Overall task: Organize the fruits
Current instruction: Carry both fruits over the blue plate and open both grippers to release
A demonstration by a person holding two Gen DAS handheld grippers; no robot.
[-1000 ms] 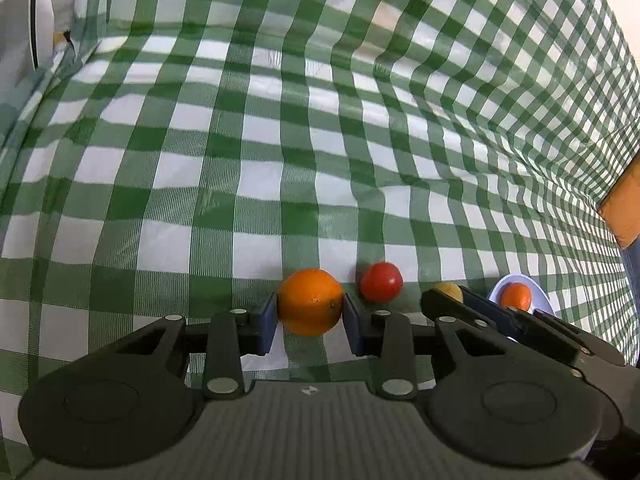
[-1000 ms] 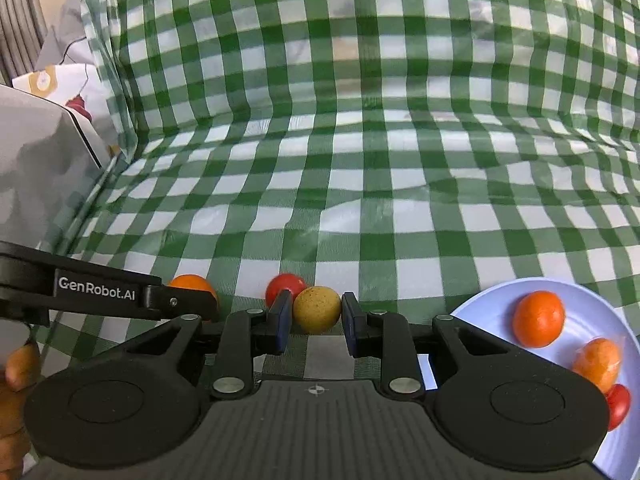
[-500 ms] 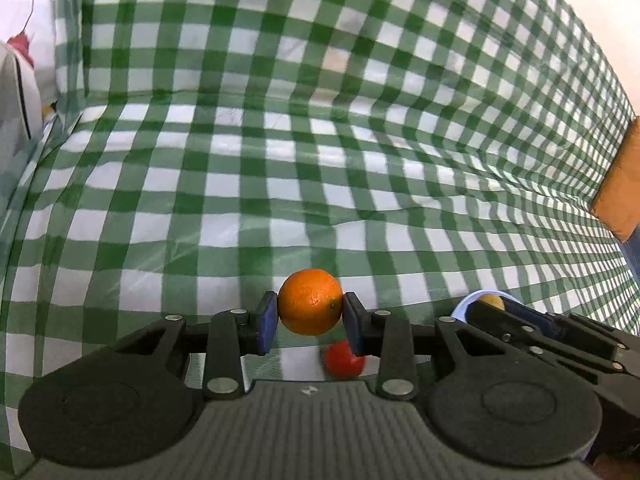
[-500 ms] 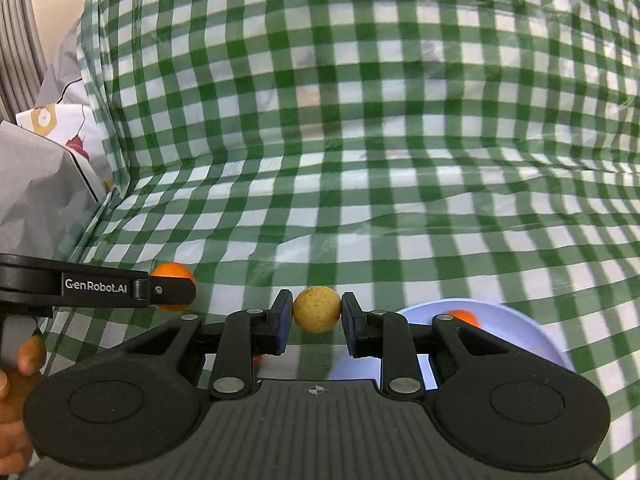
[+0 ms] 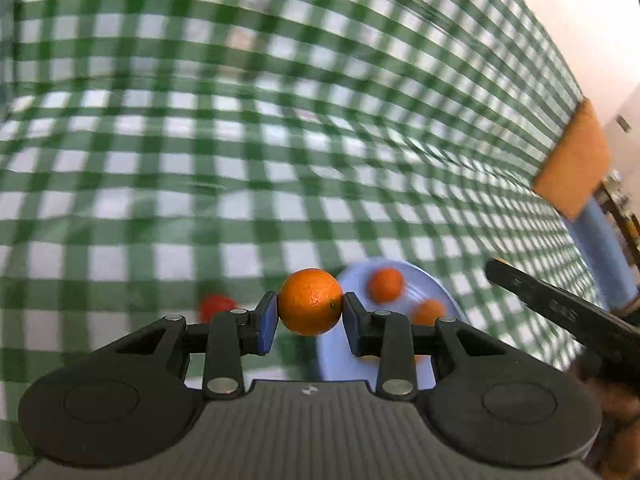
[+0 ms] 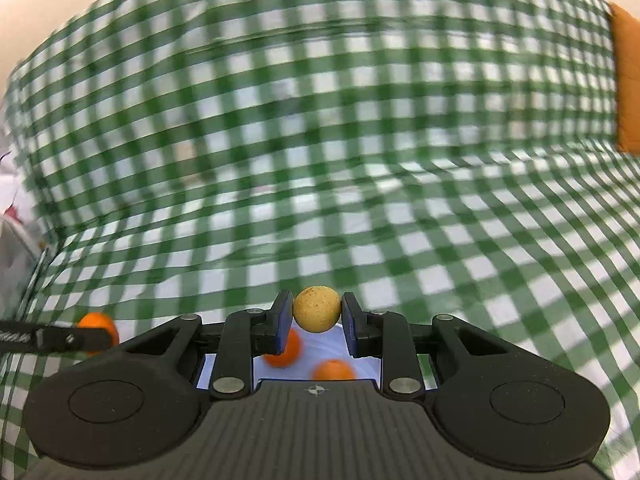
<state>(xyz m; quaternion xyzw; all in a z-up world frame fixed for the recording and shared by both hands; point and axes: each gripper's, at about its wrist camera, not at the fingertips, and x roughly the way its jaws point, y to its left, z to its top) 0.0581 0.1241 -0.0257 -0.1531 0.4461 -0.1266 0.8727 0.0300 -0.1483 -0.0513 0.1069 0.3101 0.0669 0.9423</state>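
Note:
My left gripper (image 5: 310,314) is shut on an orange (image 5: 310,301) and holds it in the air, just left of a pale blue plate (image 5: 430,284) that carries two small orange fruits (image 5: 386,285). A red tomato (image 5: 217,307) lies on the cloth to the left, below the gripper. My right gripper (image 6: 316,316) is shut on a small yellow-tan round fruit (image 6: 317,309) and holds it above the blue plate (image 6: 362,364), where two orange fruits (image 6: 285,350) lie. The left gripper with its orange (image 6: 98,328) shows at the left edge of the right wrist view.
A green and white checked cloth (image 5: 240,152) covers the table. An orange block (image 5: 572,168) on a blue post (image 5: 600,252) stands at the far right. The right gripper's body (image 5: 560,312) crosses the left wrist view's right side. A grey and white bag (image 6: 12,240) lies at the left.
Both grippers have risen and swung right with their fruits. The plate now lies under the right gripper and beside the left one. The tomato has shifted to the left of the left gripper.

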